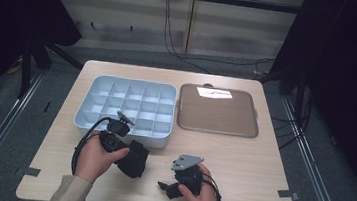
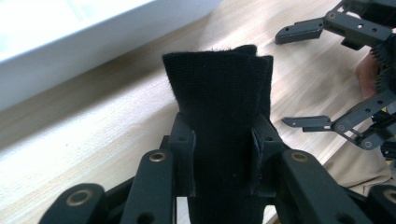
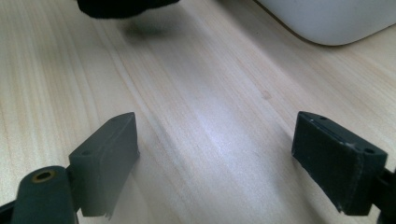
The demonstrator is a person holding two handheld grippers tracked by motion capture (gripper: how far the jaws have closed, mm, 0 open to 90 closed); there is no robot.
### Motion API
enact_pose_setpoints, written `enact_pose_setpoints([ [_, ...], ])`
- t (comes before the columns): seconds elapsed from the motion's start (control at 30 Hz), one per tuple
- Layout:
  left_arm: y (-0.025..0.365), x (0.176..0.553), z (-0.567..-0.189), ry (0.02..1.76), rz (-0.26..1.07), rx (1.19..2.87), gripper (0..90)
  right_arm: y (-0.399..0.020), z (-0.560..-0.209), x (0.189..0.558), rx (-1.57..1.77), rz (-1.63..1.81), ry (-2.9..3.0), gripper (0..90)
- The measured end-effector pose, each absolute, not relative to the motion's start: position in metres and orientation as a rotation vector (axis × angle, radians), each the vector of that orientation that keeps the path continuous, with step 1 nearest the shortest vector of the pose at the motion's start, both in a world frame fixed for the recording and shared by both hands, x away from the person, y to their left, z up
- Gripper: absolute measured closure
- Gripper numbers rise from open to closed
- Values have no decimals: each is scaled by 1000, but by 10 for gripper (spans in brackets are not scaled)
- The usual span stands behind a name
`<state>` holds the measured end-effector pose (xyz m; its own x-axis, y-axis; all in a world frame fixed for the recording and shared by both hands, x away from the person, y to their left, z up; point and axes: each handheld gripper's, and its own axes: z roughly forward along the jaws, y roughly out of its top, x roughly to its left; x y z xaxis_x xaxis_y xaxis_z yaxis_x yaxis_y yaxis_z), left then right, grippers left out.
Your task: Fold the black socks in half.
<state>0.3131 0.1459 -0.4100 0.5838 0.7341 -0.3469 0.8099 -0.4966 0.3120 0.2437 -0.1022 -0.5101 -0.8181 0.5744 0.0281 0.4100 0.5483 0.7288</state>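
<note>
On the table a divided box is set at the left, with a tray just beside it on the right. Before the box, a folded cloth is held off the table, left of the right gripper.

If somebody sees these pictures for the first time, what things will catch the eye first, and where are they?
The eye falls first on the folded black cloth, clamped between the fingers of the left gripper near the front of the wooden table. Behind it sits a white tray with many compartments, and to its right a flat brown tray. The right gripper is beside the cloth with its fingers wide apart and nothing between them.
</note>
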Motion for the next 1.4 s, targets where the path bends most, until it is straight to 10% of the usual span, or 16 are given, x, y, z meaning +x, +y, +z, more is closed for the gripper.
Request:
enact_pose_setpoints([
  [1.4,177,335,-360,1294,-180,2352,681,-102,-510,243,838,1124,2568,140],
])
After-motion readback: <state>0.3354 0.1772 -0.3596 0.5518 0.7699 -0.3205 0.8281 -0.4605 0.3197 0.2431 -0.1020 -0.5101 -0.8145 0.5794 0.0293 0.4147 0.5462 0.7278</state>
